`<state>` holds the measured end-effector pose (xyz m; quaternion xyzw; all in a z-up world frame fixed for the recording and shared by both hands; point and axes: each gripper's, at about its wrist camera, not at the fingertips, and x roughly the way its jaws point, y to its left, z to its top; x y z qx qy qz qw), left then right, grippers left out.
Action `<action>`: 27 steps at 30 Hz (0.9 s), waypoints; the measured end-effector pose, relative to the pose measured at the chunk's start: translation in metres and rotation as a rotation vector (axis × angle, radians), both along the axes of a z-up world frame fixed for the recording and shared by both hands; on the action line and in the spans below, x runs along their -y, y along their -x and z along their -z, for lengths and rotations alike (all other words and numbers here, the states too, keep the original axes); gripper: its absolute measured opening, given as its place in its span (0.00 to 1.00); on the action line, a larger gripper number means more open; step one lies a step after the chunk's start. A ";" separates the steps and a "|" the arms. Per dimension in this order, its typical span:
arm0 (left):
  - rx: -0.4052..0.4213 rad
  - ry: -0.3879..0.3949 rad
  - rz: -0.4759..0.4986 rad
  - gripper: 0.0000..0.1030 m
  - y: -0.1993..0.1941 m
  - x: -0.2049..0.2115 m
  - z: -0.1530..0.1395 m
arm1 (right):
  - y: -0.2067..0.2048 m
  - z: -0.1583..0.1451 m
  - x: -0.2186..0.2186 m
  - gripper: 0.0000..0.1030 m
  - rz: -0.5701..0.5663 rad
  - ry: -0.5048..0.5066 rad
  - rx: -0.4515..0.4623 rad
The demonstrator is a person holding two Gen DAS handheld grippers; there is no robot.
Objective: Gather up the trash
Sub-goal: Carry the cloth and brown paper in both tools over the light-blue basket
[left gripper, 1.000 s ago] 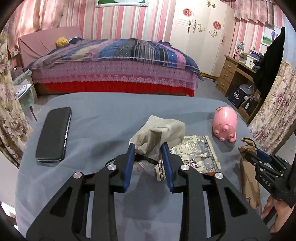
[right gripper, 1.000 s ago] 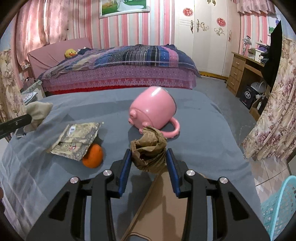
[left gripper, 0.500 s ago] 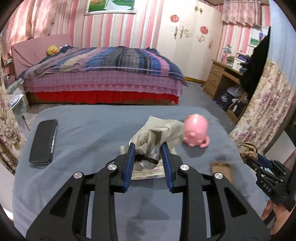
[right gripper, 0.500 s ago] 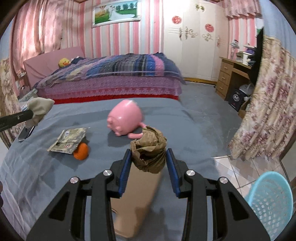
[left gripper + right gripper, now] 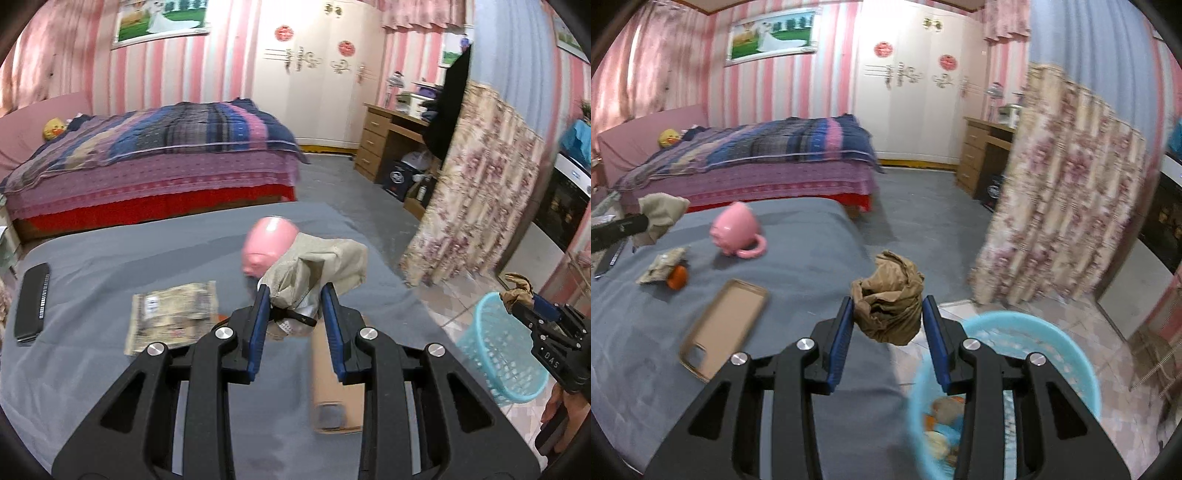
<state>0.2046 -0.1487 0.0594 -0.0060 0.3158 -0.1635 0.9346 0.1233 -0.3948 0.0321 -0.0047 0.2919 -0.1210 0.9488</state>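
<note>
2 grippers each squeeze trash: the left gripper point(image 5: 297, 299) grips a grey crumpled wad point(image 5: 317, 269), the right gripper point(image 5: 888, 314) grips a brown paper ball point(image 5: 888, 299) near the blue basket point(image 5: 1071, 354).

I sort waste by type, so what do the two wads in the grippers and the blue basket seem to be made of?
Brown wad: likely kraft paper, matte, holding sharp crumpled creases. Beige wad: paper or thin cloth, with softer folds; unclear which. Blue basket: apparently plastic, with a smooth moulded rim and a lattice wall.
</note>
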 end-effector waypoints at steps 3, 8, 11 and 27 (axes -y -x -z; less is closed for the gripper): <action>0.002 -0.001 0.039 0.27 0.006 0.023 0.002 | 0.015 0.002 0.026 0.37 0.049 -0.001 -0.003; -0.015 -0.001 0.098 0.27 0.015 0.065 0.010 | 0.038 0.006 0.065 0.37 0.118 -0.005 0.002; -0.006 -0.020 0.129 0.27 0.023 0.087 0.013 | 0.050 0.009 0.083 0.37 0.148 -0.013 0.005; -0.022 -0.063 0.260 0.27 0.041 0.163 0.043 | 0.092 0.031 0.137 0.37 0.247 -0.061 0.009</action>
